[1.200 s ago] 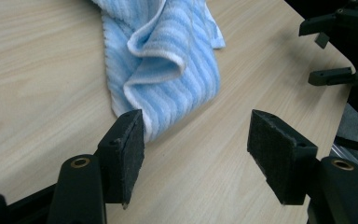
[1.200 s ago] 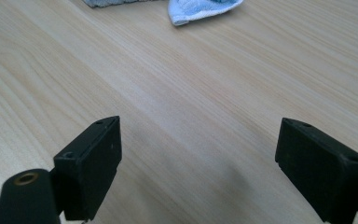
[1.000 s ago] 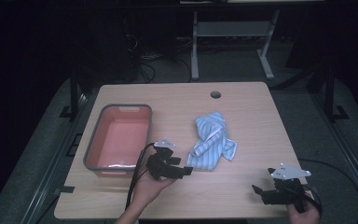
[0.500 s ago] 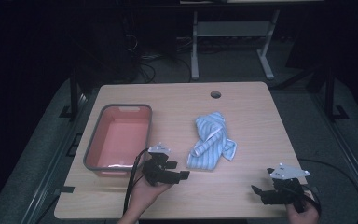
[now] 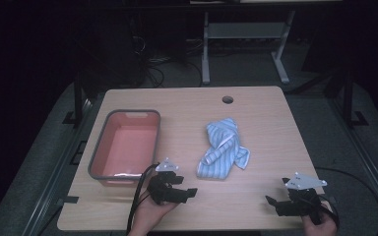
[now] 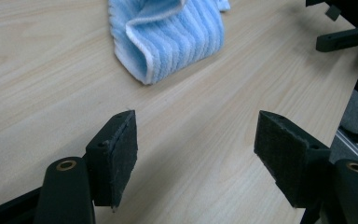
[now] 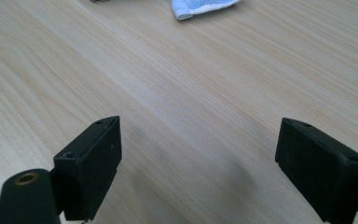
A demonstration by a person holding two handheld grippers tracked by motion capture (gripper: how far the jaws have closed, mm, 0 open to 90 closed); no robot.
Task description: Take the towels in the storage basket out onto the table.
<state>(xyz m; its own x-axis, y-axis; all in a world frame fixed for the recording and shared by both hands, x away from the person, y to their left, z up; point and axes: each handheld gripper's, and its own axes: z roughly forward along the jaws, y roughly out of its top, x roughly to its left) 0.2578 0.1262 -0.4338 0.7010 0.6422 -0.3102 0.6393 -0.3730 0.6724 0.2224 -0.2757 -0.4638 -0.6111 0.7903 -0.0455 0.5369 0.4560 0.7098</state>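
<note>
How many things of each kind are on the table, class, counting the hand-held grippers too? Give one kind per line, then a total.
Grippers: 2, the left gripper and the right gripper
Blue striped cloth: 1
Pink tub: 1
Total: 4

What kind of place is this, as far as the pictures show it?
Probably a lab or a workshop set up for recording, not a home. A plain wooden table with a cable hole stands on dark carpet, loose cables lie on the floor behind it, and a grey metal stand is beyond.
</note>
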